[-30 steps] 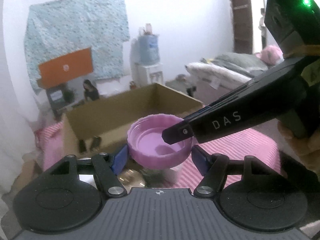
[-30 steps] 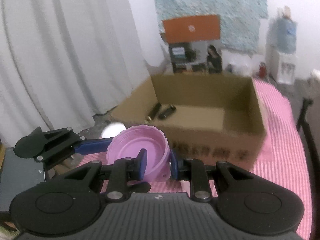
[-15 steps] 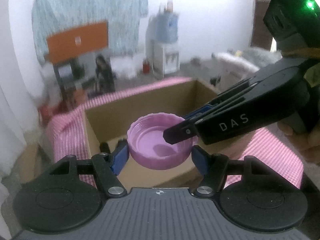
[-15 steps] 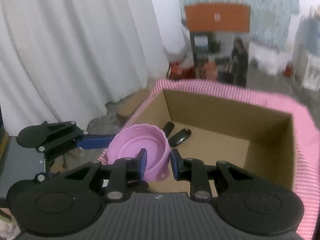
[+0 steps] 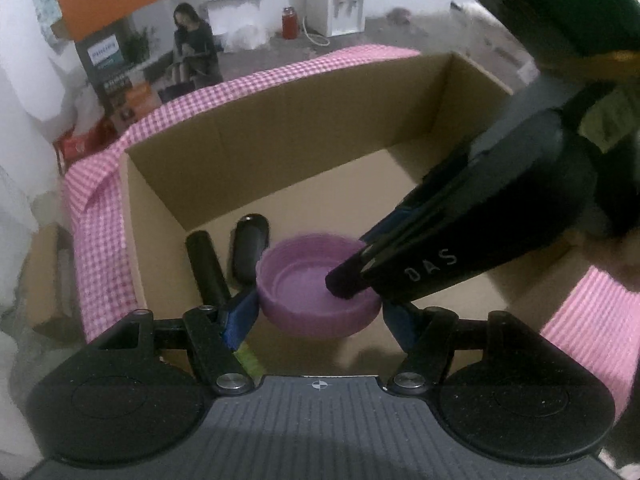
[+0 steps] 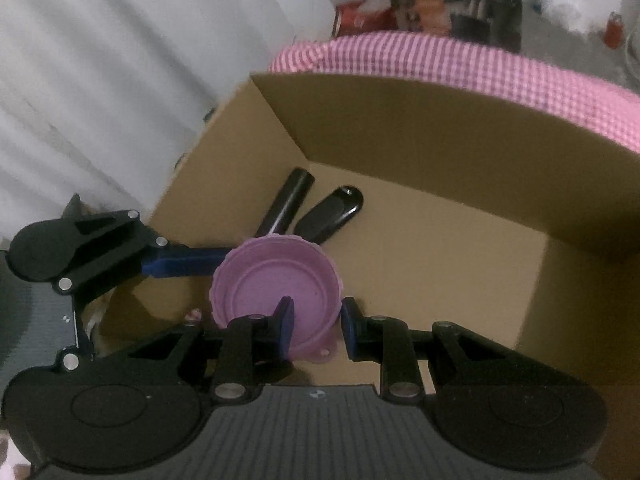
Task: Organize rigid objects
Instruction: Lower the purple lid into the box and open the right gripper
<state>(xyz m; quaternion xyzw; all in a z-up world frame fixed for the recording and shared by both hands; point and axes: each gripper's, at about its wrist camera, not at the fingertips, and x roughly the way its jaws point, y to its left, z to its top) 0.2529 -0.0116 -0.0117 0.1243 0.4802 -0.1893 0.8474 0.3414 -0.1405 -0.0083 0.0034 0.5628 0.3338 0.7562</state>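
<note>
Gripping the purple lid (image 6: pixel 276 280) together, the left gripper (image 5: pixel 318 308) spans its sides and the right gripper (image 6: pixel 316 320) pinches its rim, above the cardboard box (image 5: pixel 280 128) (two black objects (image 6: pixel 312 210) inside)

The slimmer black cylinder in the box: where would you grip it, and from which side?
Grip the black cylinder across its middle, coming from above with fingers either side of its long axis. It lies flat on the cardboard box floor, close beside the black fob, so end-on access is poor.
</note>
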